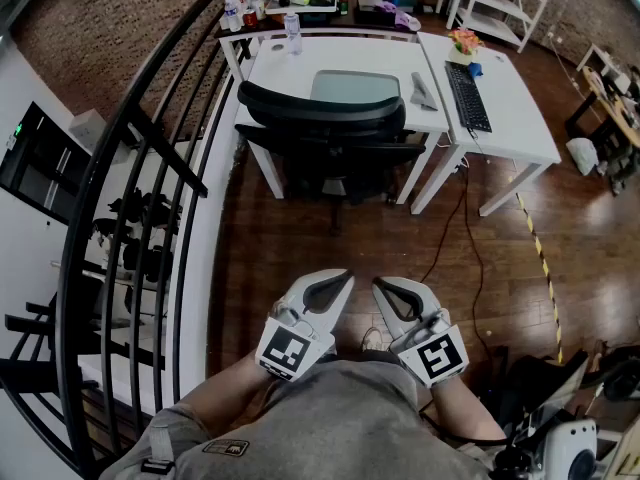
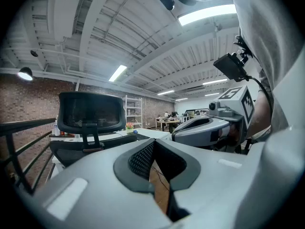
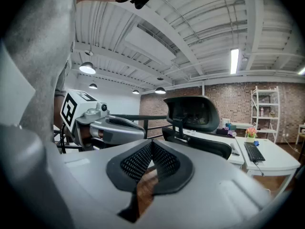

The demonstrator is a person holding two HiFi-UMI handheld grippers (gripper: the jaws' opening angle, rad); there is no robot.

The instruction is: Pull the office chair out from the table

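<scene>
Wooden floor lies open between closed, empty fingers and seemingly tucked-in chair.

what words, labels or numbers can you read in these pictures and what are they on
None can be read in any view.
Patch on the person's grey clothing: too small to read.
Bottle label: too blurred.
Keyboard keys: too small.
Left gripper and right gripper cubes: square patterns only, no letters.
</scene>
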